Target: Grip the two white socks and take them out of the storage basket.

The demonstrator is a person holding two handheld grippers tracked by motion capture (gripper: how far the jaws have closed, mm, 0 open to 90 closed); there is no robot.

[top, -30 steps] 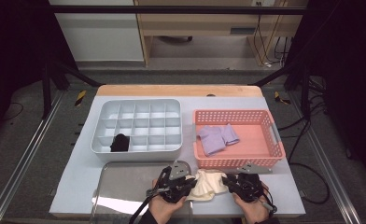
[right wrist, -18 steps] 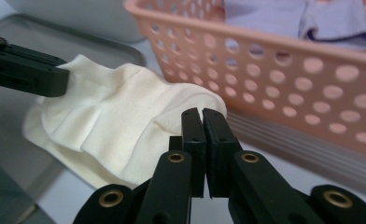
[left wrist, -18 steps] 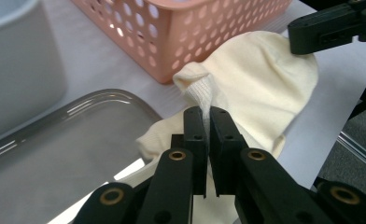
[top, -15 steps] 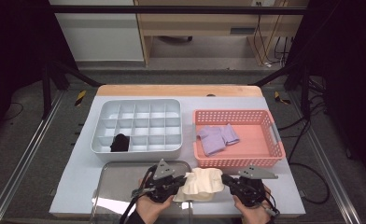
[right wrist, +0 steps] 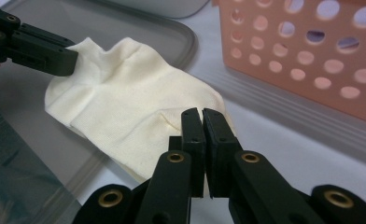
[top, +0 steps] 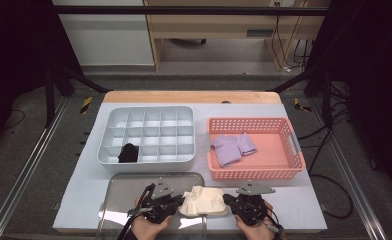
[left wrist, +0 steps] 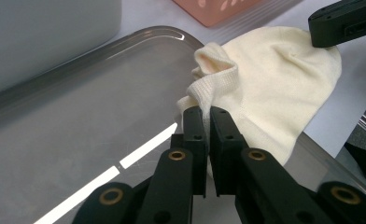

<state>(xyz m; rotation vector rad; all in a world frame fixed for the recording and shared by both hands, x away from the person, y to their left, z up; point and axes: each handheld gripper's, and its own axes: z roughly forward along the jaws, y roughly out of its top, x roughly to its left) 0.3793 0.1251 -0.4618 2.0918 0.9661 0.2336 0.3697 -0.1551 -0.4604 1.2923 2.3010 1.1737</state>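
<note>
- At the tabletop's near edge, the left claw (left wrist: 207,122) is clamped on the ribbed cuff of a cream sock (left wrist: 274,88).
- Right claw (right wrist: 202,122) pinches the sock's opposite end.
- Sock lies across the right rim of a metal tray (top: 134,187), just before the pink basket (top: 284,172).

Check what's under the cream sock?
The cream sock lies across the metal tray's right rim, part on the tray, part on the table. Both grippers pinch its ends. Anything beneath the fabric is covered.

ahead: organizer (top: 146,135), basket (top: 254,148) block | sides — bare table (top: 84,190)
</note>
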